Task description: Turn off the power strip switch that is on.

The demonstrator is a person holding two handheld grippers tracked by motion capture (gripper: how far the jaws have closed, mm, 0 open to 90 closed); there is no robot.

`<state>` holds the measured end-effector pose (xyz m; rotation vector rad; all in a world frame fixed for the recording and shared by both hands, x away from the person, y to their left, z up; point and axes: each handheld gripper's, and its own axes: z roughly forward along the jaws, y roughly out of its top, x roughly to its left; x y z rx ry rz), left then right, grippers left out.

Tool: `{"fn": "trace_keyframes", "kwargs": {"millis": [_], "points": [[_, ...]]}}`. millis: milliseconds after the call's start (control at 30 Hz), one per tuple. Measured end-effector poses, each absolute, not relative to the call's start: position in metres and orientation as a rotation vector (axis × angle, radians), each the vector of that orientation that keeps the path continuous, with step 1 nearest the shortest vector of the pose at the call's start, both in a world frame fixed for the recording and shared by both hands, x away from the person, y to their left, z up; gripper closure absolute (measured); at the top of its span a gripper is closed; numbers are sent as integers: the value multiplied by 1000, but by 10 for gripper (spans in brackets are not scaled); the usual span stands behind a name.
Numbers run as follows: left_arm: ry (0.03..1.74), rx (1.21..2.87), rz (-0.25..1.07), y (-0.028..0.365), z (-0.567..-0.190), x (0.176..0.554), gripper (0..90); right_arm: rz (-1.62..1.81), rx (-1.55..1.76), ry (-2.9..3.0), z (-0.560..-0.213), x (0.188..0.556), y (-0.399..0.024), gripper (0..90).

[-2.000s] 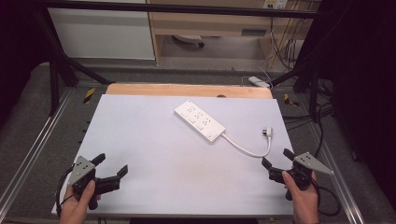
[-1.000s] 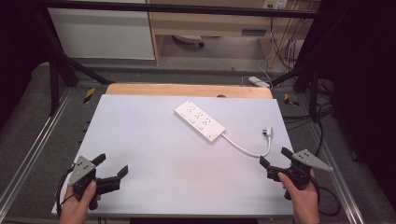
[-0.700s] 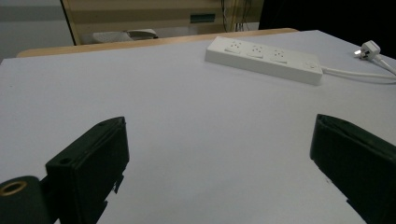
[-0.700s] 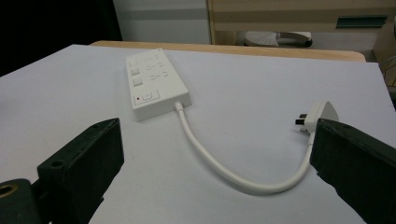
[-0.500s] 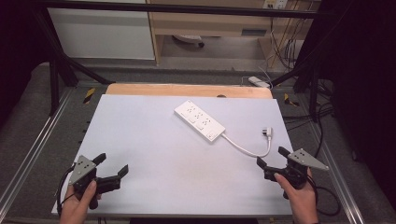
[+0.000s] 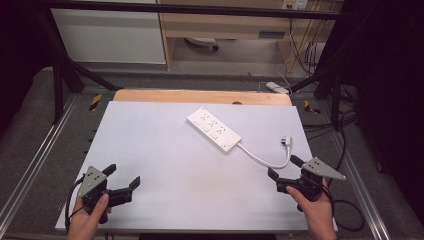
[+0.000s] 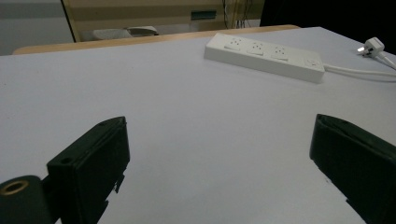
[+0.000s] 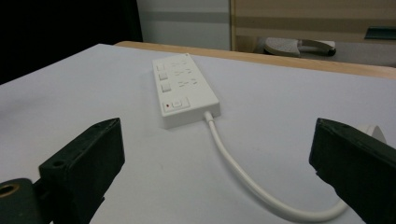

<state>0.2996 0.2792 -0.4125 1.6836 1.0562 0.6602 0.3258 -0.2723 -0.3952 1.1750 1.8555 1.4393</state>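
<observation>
- The left gripper (image 6: 122, 181) sits near the table's (image 6: 165, 150) front-left corner, jaws spread wide, holding nothing.
- The right gripper (image 6: 283, 173) sits near the front-right edge, jaws spread, just short of the cable (image 6: 264, 159).
- The power strip (image 6: 213, 128) lies diagonally right of the centre; its plug (image 6: 286, 142) lies near the right edge.
- Bare tabletop spans the space between the grippers.

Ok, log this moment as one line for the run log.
left gripper: open, empty | right gripper: open, near cable | power strip: untouched on table | plug: loose
</observation>
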Motion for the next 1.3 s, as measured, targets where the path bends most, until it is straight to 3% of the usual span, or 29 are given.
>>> {"fn": "trace_keyframes", "kwargs": {"millis": [267, 567, 1300], "points": [[1042, 1702, 659, 277, -414, 297, 47, 1421, 1141, 1880, -378, 337, -263, 99], [1047, 1709, 652, 278, -415, 297, 47, 1425, 1119, 1907, -358, 354, -253, 35], [1063, 1701, 628, 280, -416, 298, 47, 1439, 1054, 1936, -329, 393, -229, 49]]}}
